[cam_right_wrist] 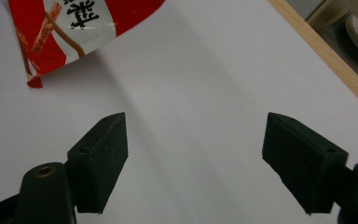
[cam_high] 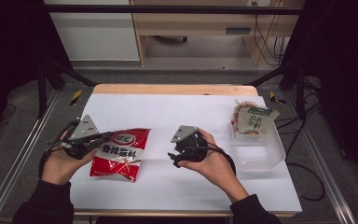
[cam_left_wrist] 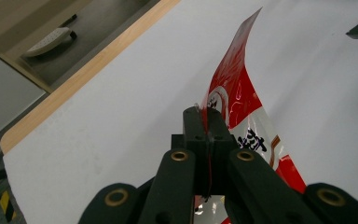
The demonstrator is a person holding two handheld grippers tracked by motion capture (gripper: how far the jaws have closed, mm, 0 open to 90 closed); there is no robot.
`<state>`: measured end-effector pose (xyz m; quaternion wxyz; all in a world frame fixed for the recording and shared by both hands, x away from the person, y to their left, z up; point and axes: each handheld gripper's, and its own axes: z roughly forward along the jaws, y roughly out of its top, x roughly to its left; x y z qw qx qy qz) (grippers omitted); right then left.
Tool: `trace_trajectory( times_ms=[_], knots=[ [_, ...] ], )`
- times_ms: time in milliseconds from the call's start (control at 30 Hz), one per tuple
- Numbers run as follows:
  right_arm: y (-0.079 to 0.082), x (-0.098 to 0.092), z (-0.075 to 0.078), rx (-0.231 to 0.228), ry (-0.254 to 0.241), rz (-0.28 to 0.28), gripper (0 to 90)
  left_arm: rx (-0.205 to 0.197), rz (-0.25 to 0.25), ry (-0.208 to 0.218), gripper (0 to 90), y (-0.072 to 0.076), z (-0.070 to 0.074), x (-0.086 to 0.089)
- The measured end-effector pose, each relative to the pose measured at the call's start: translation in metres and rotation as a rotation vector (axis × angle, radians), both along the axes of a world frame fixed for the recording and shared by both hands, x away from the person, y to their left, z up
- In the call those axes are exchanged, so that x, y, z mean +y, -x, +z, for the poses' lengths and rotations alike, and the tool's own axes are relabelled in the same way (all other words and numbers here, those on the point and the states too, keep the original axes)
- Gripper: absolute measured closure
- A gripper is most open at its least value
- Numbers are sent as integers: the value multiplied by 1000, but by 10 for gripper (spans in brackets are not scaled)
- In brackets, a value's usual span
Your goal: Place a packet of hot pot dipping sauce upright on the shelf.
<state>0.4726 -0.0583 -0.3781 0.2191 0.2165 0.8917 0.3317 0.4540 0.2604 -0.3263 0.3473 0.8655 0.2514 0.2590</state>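
1. White-covered table (cam_high: 186, 186) with a wooden far edge, set inside a dark metal frame; grey floor all round.
2. Nearest, at the bottom of the high view: two dark sleeves and two hands, each hand bearing a two-jaw tool.
3. Left gripper (cam_high: 103, 136) at the table's left side; jaws pressed together, pinching the upper left edge of the red snack bag (cam_high: 120, 154); in the left gripper view, left gripper (cam_left_wrist: 207, 122) clamped on the thin edge of the red snack bag (cam_left_wrist: 235, 100), foil rising past the jaws and curling to a point.
4. Red snack bag red and white with printed characters, left of the table's middle; held edge lifted, lower end down toward the white surface; whether that end touches it, cannot tell.
5. Right gripper (cam_high: 173, 157) near the table's middle, just right of the bag and apart from it; in the right gripper view, right gripper (cam_right_wrist: 193, 161) with jaws spread wide, bare white surface between them, nothing gripped; a corner of the bag (cam_right_wrist: 70, 28) at the upper left of that view.
6. Farther right: clear plastic tub (cam_high: 261, 154) near the right edge; green-and-white packet (cam_high: 253, 120) leaning in its far end.
7. Beyond the table: pale cabinet (cam_high: 93, 32), wooden desk frame (cam_high: 191, 21), hanging cables (cam_high: 265, 42).
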Motion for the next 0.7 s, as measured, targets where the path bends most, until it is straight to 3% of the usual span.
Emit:
trace_trajectory(
  times_ms=[200, 700],
  knots=[
    [-3, 2, 8, -3, 0, 6, 231, -2, -43, -25, 900, -6, 3, -19],
    [-8, 10, 25, -2, -5, 37, 254, -15, -85, -39, 900, -6, 10, -37]
  ],
)
